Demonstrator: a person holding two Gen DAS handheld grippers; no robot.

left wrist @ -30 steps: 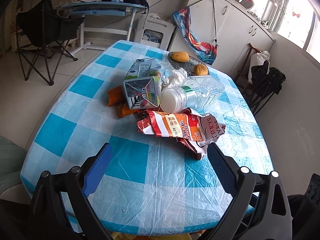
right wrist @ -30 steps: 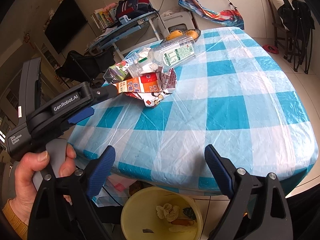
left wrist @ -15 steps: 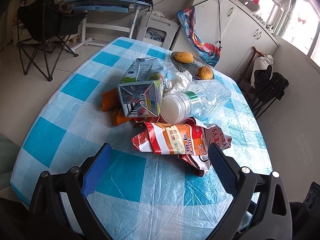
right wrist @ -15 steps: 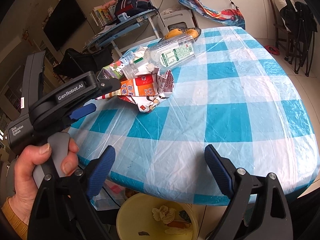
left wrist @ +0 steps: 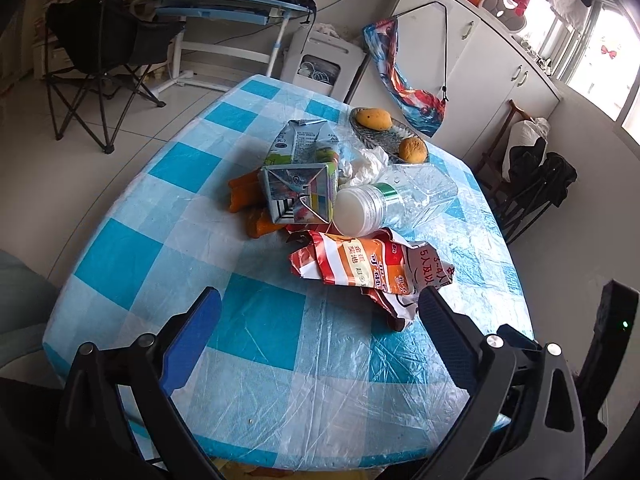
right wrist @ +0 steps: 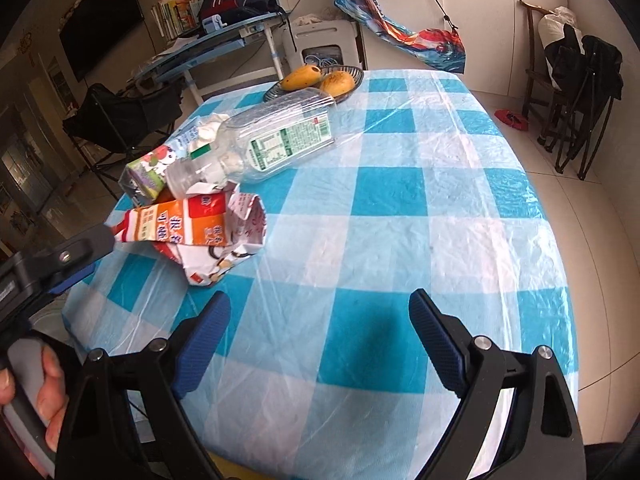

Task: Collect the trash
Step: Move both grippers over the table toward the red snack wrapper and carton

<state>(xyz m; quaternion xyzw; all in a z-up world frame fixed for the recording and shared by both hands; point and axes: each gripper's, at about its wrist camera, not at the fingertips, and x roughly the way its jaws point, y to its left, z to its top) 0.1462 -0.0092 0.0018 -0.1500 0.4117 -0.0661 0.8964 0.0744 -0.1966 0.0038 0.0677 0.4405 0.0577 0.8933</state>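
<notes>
Crinkled foil wrapper (left wrist: pixel 372 268) lies just ahead of the left gripper (left wrist: pixel 320 320), jaws apart, empty; pinch its raised edge; right gripper (right wrist: pixel 320 328) spread, empty too.

I see the trash heaped mid-tabletop (left wrist: pixel 152 264): a crumpled red-and-orange wrapper (left wrist: pixel 368 268) lies nearest me; behind it a clear plastic bottle (left wrist: pixel 404 200) lies on its side, white cap toward me; a flattened carton (left wrist: pixel 298 194), crumpled tissue (left wrist: pixel 366 164) and orange peel (left wrist: pixel 242 190) crowd just beside it.
</notes>
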